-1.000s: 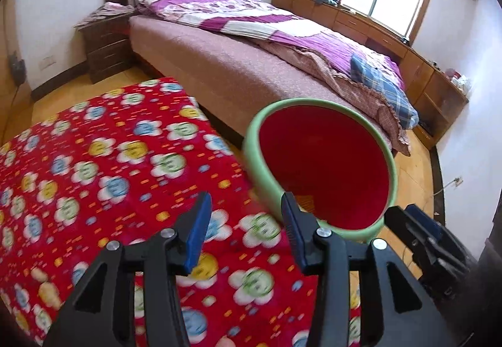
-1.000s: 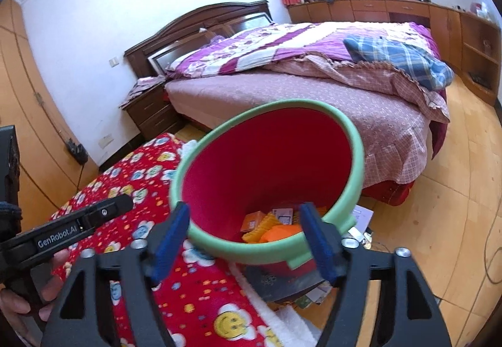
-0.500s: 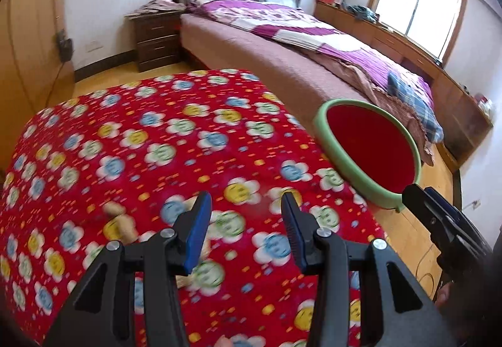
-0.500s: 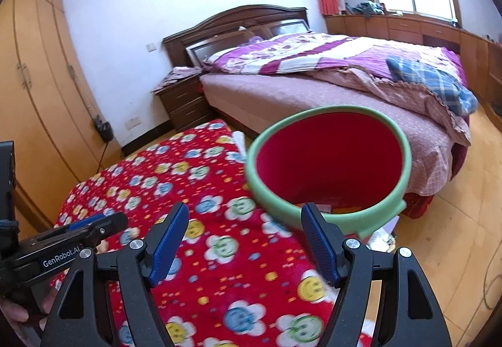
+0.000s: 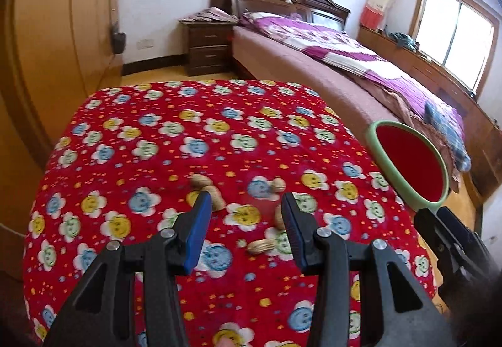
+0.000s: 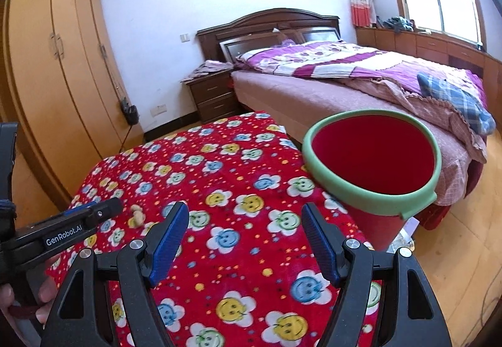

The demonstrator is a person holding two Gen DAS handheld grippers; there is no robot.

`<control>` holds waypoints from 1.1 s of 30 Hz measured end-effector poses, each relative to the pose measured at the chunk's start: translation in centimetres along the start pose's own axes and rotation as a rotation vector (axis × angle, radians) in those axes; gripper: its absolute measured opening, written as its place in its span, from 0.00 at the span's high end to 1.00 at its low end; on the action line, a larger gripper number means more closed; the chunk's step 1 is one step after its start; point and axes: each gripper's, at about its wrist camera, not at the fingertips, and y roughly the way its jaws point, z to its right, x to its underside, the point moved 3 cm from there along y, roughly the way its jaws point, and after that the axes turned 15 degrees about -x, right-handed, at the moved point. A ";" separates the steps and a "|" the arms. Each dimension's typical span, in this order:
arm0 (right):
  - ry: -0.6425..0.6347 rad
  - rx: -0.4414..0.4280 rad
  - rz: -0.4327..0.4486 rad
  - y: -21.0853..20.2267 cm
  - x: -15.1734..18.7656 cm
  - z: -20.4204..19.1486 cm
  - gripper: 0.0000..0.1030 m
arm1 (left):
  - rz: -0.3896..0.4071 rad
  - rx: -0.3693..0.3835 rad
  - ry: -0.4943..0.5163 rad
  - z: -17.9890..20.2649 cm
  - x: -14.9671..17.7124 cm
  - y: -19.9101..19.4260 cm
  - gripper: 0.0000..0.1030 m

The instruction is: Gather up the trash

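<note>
Several peanut shells [image 5: 216, 195] lie on a table under a red flowered cloth [image 5: 157, 140]. My left gripper [image 5: 244, 221] hangs open just above them, nothing between its blue pads; one shell [image 5: 263, 245] lies below the gap. A red bin with a green rim [image 6: 373, 159] stands past the table's right edge, its bottom hidden from here. My right gripper [image 6: 248, 237] is open and empty over the cloth, left of the bin. In the right wrist view the left gripper [image 6: 78, 218] enters from the left near a shell [image 6: 136, 215]. The bin [image 5: 408, 165] also shows in the left wrist view.
A bed [image 6: 360, 80] with a purple quilt fills the right side behind the bin. A dark nightstand [image 6: 213, 93] stands by the headboard. Wooden wardrobes [image 6: 59, 65] line the left wall. Papers lie on the wooden floor [image 6: 439, 253] beside the bin's foot.
Both grippers have swung left, away from the bin and over the cloth. The peanut shells have come into the left wrist view. Neither gripper's opening has changed.
</note>
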 end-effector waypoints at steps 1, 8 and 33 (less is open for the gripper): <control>-0.003 -0.001 0.000 0.0 0.1 -0.2 0.27 | 0.005 -0.012 -0.006 -0.4 0.2 -0.1 0.55; -0.010 0.004 0.002 0.0 0.7 -0.6 0.27 | 0.022 -0.071 -0.017 -1.7 0.9 -0.5 0.55; -0.010 -0.007 -0.005 -0.5 1.1 -1.1 0.27 | 0.064 -0.125 -0.026 -2.4 1.1 -1.9 0.55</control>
